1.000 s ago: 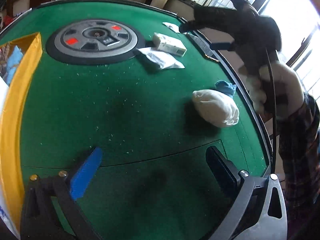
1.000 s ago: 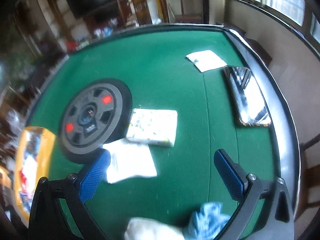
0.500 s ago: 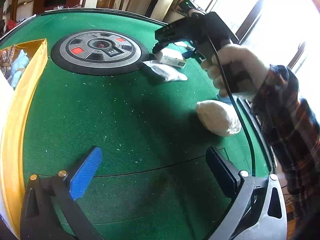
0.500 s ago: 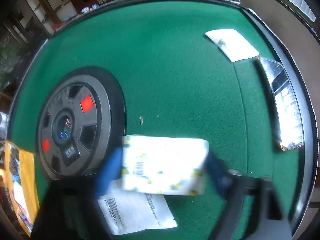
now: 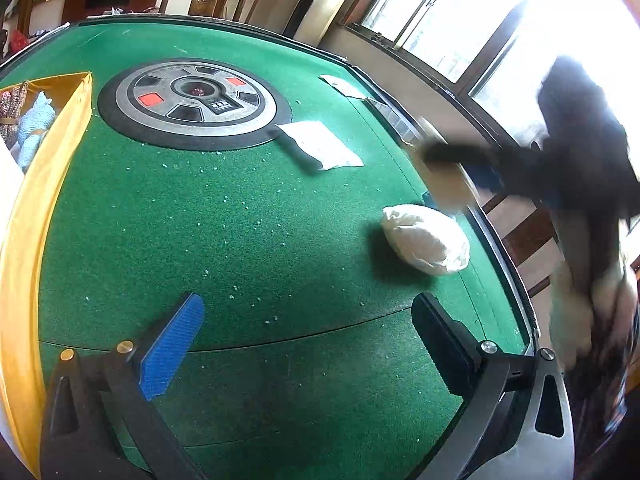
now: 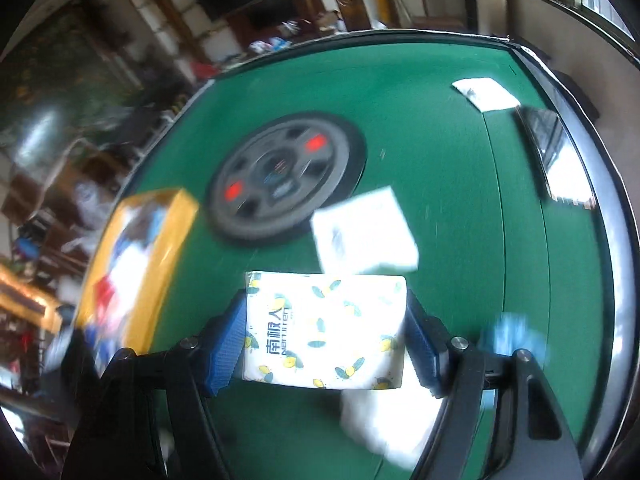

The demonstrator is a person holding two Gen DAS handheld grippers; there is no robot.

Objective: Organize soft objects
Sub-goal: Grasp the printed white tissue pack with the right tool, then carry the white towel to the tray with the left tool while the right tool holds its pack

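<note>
Green felt table [image 5: 240,216] | one white bundle [image 5: 426,238] at 3 o'clock | one flat white packet [image 5: 320,145] at 1 | one yellow bin [image 5: 44,184] at 9 | left gripper [image 5: 308,344] jaws apart, empty | right gripper [image 6: 326,338] clamps one lemon-print tissue pack [image 6: 326,330], lifted above the felt

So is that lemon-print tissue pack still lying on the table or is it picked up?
Picked up. The tissue pack sits clamped between the right tool's two blue pads, with the green table visible beyond it.
</note>
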